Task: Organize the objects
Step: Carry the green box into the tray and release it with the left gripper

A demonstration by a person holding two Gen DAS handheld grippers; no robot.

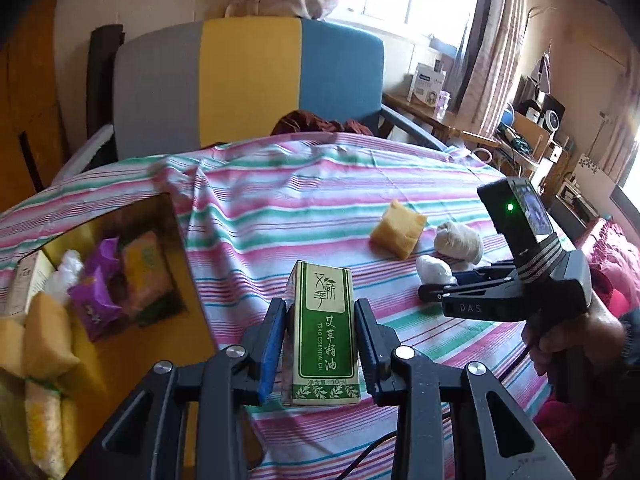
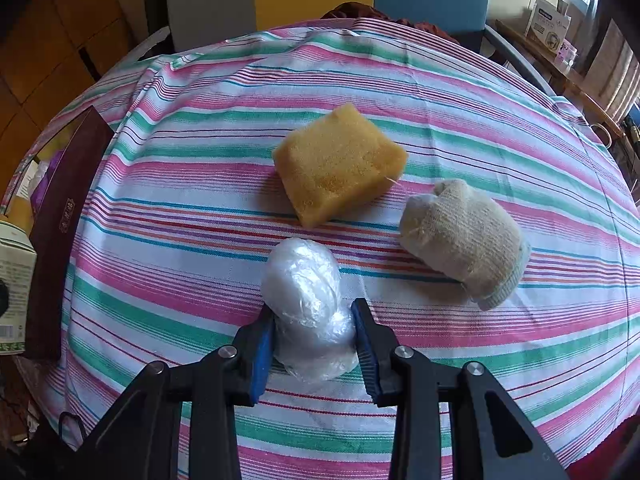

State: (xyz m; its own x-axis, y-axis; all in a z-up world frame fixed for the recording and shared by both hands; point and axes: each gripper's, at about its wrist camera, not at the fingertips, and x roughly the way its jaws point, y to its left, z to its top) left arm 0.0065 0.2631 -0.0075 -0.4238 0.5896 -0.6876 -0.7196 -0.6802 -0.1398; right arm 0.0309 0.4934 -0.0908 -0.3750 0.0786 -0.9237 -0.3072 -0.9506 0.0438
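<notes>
So the green oil box [image 1: 322, 334] was clamped upright between the left gripper [image 1: 320, 320] pads, just right of the open storage box [image 1: 182, 264] on the striped cloth [image 1: 304, 196]. The plastic-wrapped bundle [image 2: 308, 312] was squeezed by the right gripper [image 2: 314, 320], lying on the cloth. The sponge [image 2: 340, 164] and sock [image 2: 464, 240] were left near it.

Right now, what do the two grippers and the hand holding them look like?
Both grippers, left and right, are black plastic with blue ribbed pads and silver pivot bolts. A thin black cable runs under the left. The right carries white "DAS" lettering, a black camera with a green light, and a bare hand.
</notes>
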